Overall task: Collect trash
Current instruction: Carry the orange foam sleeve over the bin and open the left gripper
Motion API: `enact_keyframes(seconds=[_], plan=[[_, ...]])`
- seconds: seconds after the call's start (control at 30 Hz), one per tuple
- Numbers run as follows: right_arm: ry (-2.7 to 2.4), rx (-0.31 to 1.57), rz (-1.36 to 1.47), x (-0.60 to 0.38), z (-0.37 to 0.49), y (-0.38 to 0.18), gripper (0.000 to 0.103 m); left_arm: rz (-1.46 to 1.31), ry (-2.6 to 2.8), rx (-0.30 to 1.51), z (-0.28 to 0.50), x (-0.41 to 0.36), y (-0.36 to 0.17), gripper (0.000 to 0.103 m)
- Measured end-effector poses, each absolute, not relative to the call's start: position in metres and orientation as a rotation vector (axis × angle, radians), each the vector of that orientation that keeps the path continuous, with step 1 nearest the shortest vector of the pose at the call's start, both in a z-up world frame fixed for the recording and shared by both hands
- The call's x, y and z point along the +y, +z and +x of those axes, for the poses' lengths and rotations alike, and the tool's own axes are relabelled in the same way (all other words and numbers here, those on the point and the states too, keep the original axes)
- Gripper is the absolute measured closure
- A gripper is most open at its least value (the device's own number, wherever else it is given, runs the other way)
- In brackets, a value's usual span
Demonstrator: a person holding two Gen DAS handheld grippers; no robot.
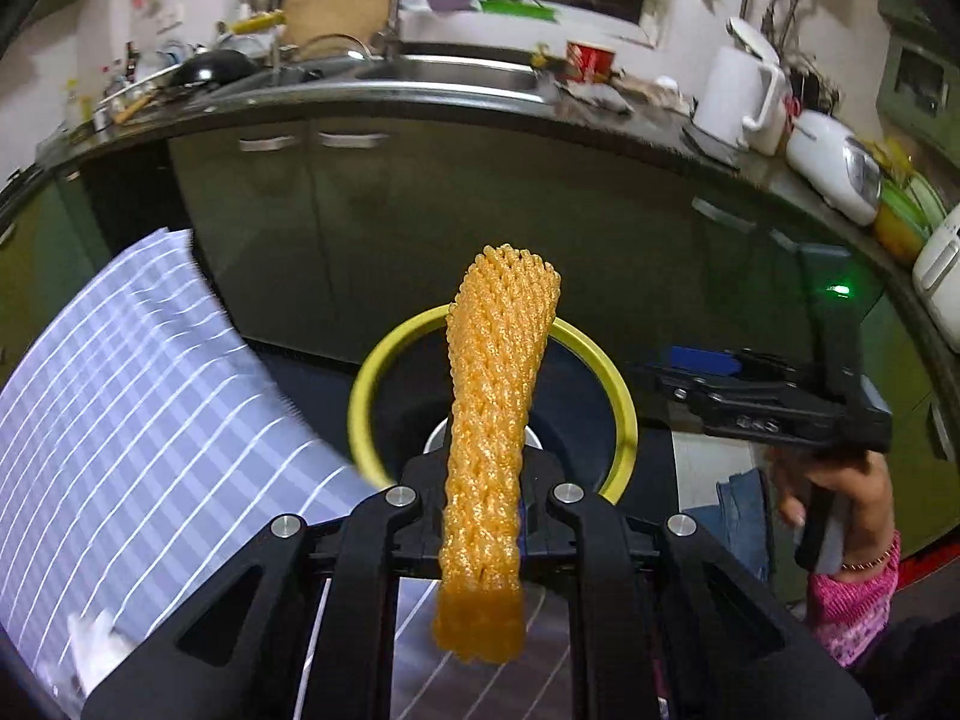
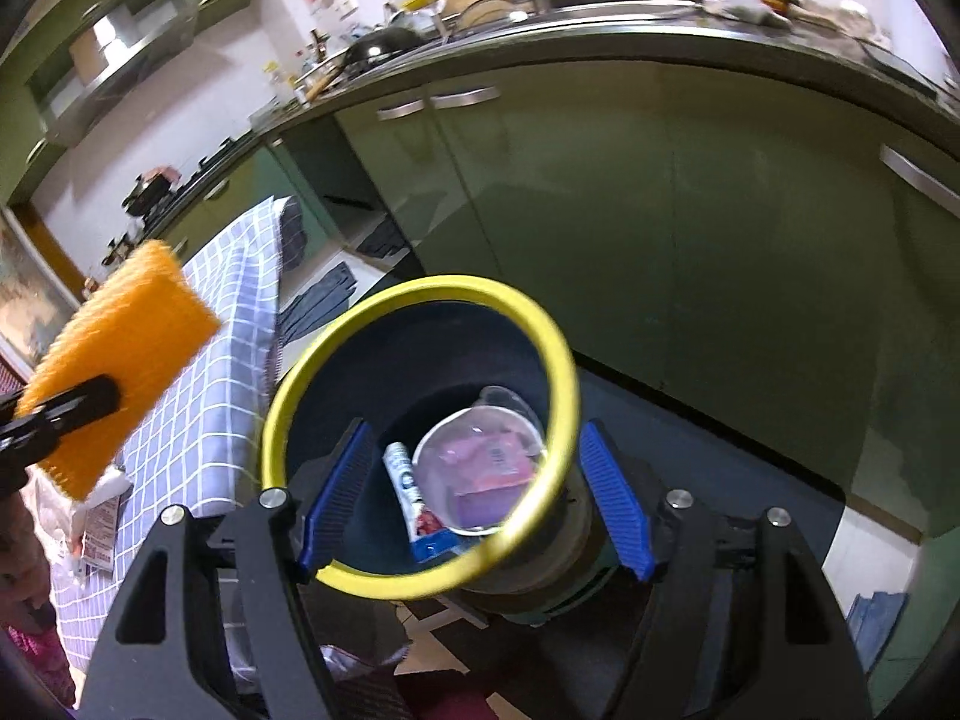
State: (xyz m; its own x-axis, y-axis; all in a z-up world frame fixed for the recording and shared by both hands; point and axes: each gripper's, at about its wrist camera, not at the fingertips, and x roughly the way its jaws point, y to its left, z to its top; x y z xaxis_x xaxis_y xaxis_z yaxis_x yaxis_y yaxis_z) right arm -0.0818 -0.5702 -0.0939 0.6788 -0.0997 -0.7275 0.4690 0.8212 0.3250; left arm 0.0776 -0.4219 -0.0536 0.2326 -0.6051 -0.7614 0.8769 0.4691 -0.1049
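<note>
- Two grippers are near one bin (image 2: 420, 294), a dark bin with a yellow ring on top, standing on the floor in front of the green cupboards (image 2: 600, 210).
- The left gripper (image 1: 483, 516) has its fingers pressed together on an orange foam net (image 1: 498, 396), the soft kind that wraps fruit.
- The net sticks up past the fingers, and its top end shows in front of the far side of the bin's yellow ring (image 1: 624, 414). A short end hangs down behind the fingers.
- In the right wrist view the net (image 2: 120, 360) is off to the left of the bin, above the checked cloth (image 2: 198, 420), so I think it is not over the hole yet.
- The right gripper (image 2: 474, 492) has its blue fingers (image 2: 336, 492) wide apart, one on each side of the bin's top. They hold nothing.
- Inside the bin lie a clear plastic lid (image 2: 480, 462) and a small tube (image 2: 408, 492), so some trash is already in.
- The net looks very light, soft and squashy. It bends but keeps its shape, and it will not break.
- It looks bumpy, so I think it will not slip. A pinch across the lower middle, like now, seems a good hold.
- Because it is so light, it may cling to a finger or drift to the side when let go.
</note>
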Motion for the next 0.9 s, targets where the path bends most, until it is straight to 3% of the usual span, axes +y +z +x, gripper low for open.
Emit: enact_keyframes(seconds=[0.23, 0.33, 0.4, 0.43, 0.67, 0.9], plan=[[-0.369, 0.771, 0.558, -0.589, -0.096, -0.106, 0.035, 0.413, -1.048, 0.880, 0.088, -0.477, -0.078, 0.088], [-0.373, 0.773, 0.568, -0.593, -0.098, -0.110, 0.035, 0.413, -1.028, 0.894, 0.093, -0.487, -0.087, 0.075], [-0.373, 0.773, 0.571, -0.594, -0.098, -0.110, 0.034, 0.403, -1.022, 0.905, 0.099, -0.496, -0.091, 0.026], [-0.371, 0.773, 0.571, -0.594, -0.098, -0.111, 0.034, 0.393, -1.016, 0.903, 0.102, -0.496, -0.092, 0.018], [-0.352, 0.773, 0.558, -0.586, -0.094, -0.106, 0.033, 0.318, -0.978, 0.837, 0.105, -0.471, -0.066, 0.016], [-0.326, 0.785, 0.534, -0.575, -0.083, -0.102, 0.033, 0.258, -0.895, 0.676, 0.082, -0.389, -0.018, 0.005]])
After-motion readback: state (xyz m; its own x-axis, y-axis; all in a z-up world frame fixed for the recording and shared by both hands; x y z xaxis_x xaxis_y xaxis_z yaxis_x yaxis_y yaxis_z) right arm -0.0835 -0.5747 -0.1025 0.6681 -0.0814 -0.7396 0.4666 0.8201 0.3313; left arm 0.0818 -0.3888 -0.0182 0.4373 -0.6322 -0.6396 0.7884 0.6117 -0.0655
